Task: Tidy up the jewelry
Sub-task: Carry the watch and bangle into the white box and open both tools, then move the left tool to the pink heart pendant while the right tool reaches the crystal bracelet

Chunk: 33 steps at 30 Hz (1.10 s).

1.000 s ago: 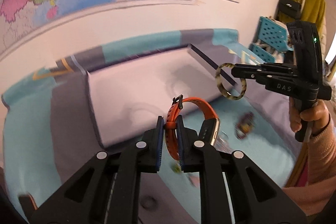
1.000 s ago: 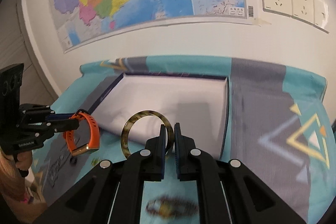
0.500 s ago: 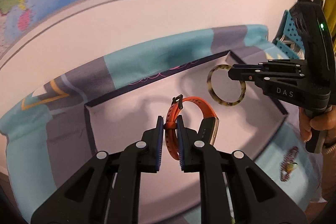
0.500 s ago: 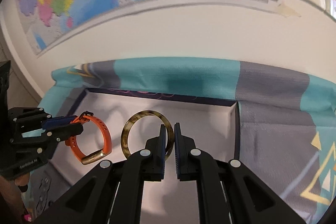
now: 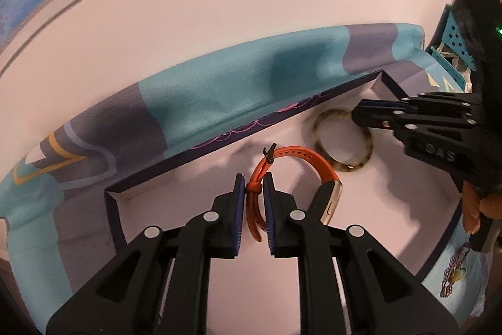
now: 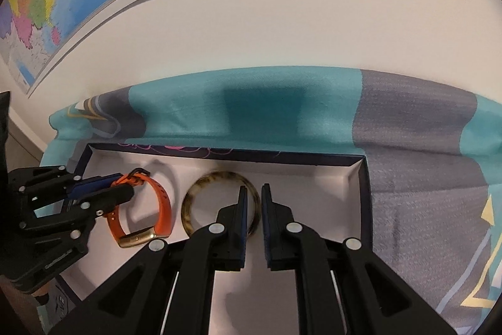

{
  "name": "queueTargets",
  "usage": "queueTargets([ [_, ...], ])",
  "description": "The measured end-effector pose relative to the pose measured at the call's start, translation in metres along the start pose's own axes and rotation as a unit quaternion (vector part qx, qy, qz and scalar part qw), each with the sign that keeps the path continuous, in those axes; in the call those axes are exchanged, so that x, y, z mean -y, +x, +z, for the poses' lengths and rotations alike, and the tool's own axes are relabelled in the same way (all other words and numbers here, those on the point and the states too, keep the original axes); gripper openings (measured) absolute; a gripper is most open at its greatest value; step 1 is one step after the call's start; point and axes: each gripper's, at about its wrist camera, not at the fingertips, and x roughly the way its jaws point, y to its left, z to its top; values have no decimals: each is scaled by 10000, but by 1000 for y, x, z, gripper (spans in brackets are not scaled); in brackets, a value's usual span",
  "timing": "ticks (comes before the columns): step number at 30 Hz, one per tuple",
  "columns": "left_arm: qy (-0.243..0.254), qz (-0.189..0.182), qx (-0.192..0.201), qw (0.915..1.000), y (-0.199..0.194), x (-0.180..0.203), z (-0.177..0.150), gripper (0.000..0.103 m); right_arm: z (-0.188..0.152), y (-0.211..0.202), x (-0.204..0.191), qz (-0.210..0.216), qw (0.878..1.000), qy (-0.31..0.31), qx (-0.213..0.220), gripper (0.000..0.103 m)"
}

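Observation:
An orange watch [image 5: 301,154] with a gold case hangs over the white floor of a shallow dark-rimmed box [image 5: 219,143], its strap clamped in my left gripper [image 5: 252,178], which is shut on it. To its right, a tortoiseshell bangle [image 5: 345,167] is low in the box near the back wall. My right gripper [image 6: 254,190] has the bangle's [image 6: 188,200] right rim between its jaws, which are opening, and the pads no longer press it. In the right wrist view the left gripper [image 6: 125,187] holds the watch [image 6: 164,203] beside the bangle.
The box [image 6: 365,193] lies on a teal and grey tablecloth [image 6: 408,146] pushed against a white wall with a map. A beaded piece [image 5: 455,275] lies on the cloth at the box's near right corner. A hand [image 5: 473,206] grips the right tool.
Both grippers have come forward and down over the box, carrying watch and bangle. The bangle now sits lower near the back wall, and the right jaws have started to part.

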Motion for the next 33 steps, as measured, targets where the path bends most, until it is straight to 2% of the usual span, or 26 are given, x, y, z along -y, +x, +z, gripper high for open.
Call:
queueTargets([
  [5,-155,255,120,9995,-2,-1,-1,24,-9,-24,1,188,9995,-14,262,25],
  [7,-241,238,362,9988,-14,-3,-4,27,-17,-42,2,299,9985,-104,438,31],
  [9,-321,285,659,9969,-35,-4,-12,39,-29,-65,1,404,9969,-282,605,38],
  [11,-330,277,870,9953,-53,-2,-20,40,-45,-88,0,495,9947,-489,752,42],
  [14,-340,217,1208,9919,-87,4,-42,43,-70,-116,4,629,9921,-675,851,45],
  [18,-336,105,1426,9892,-119,15,-72,49,-107,-136,7,619,9909,-888,797,47],
  [21,-343,-33,1436,9890,-129,24,-92,52,-130,-141,14,608,9921,-869,670,49],
  [26,-417,-49,1336,9902,-136,32,-131,55,-173,-142,25,582,9951,-668,439,49],
  [33,-685,-91,1141,9911,-132,36,-174,55,-204,-147,31,692,9957,-435,427,48],
])
